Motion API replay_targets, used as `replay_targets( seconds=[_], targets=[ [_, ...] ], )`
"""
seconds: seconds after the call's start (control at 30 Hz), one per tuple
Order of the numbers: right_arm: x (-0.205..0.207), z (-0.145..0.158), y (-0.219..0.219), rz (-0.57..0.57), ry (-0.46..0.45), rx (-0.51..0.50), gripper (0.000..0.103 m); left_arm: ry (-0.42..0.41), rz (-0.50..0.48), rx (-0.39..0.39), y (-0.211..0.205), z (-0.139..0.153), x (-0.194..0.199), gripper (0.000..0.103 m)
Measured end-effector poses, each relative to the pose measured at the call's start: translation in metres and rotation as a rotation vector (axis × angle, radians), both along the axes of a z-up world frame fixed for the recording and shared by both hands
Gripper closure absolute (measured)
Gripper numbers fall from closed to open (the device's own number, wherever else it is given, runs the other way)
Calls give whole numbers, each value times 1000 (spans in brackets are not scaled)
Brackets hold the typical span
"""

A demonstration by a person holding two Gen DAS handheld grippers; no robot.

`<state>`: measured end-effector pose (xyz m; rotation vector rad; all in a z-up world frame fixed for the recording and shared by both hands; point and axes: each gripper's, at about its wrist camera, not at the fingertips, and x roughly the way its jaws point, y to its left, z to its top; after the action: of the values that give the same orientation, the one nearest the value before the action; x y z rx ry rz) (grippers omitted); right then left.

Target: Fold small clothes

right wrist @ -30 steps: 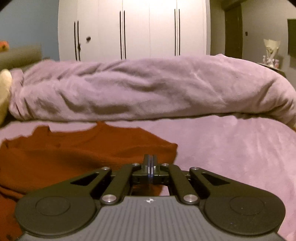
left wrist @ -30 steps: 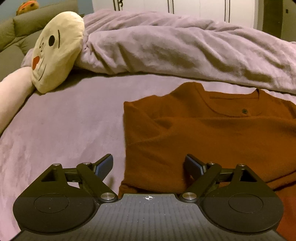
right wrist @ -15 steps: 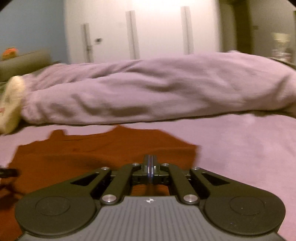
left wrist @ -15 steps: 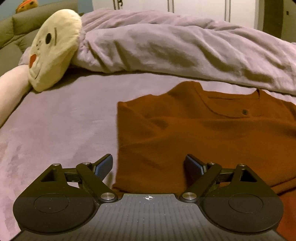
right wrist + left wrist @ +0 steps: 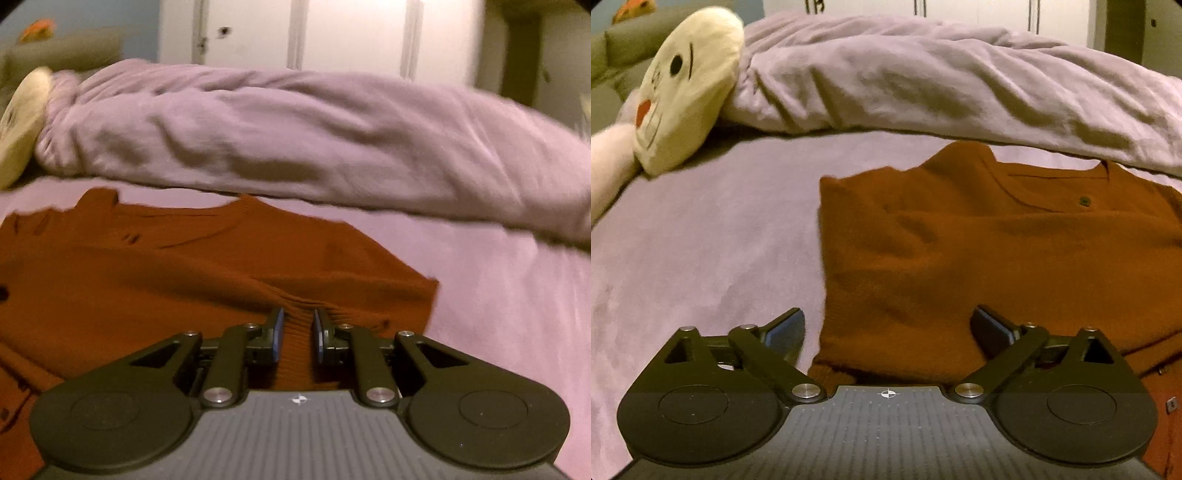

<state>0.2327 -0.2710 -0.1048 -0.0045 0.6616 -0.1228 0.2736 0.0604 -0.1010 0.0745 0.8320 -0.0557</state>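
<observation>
A rust-orange knitted sweater (image 5: 979,251) lies flat on the lilac bed sheet (image 5: 701,240), neckline and a dark button toward the duvet. My left gripper (image 5: 888,321) hangs just above the sweater's near left edge; its jaws are wide and still opening, with nothing pressed between them. In the right wrist view the sweater (image 5: 184,280) fills the left half. My right gripper (image 5: 298,321) is low over a ribbed fold near the garment's right edge. Its jaws are opening, a narrow gap shows the ribbed knit between the pads, and they do not press on it.
A bunched lilac duvet (image 5: 923,81) lies across the far side of the bed, just behind the sweater. A cream plush cushion (image 5: 687,85) with a drawn face leans at the far left. Bare sheet (image 5: 517,314) stretches right of the sweater. White wardrobe doors (image 5: 332,33) stand behind.
The right gripper has swung left and down over the sweater and its shut jaws have parted slightly. The left gripper's jaws have spread a little wider and it has sunk slightly.
</observation>
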Motion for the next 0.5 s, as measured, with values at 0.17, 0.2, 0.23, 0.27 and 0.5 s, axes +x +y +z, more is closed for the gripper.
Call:
replay_targets(
  seconds=[0.17,0.2,0.23,0.27,0.5],
  targets=[
    [-35,24,-5,-9,12,89,83,46,56,-74,15,15,-18,2],
    [-49,29,-6,-9,12,106,80,38,46,-65,16,19,-26,2],
    [-63,33,-6,-11,15,122,77,26,29,-53,18,25,-39,2],
    [-82,38,-7,-13,22,142,71,21,12,-46,19,29,-50,2],
    [-203,44,-9,-61,120,238,53,97,-34,-53,45,39,-147,2]
  ],
)
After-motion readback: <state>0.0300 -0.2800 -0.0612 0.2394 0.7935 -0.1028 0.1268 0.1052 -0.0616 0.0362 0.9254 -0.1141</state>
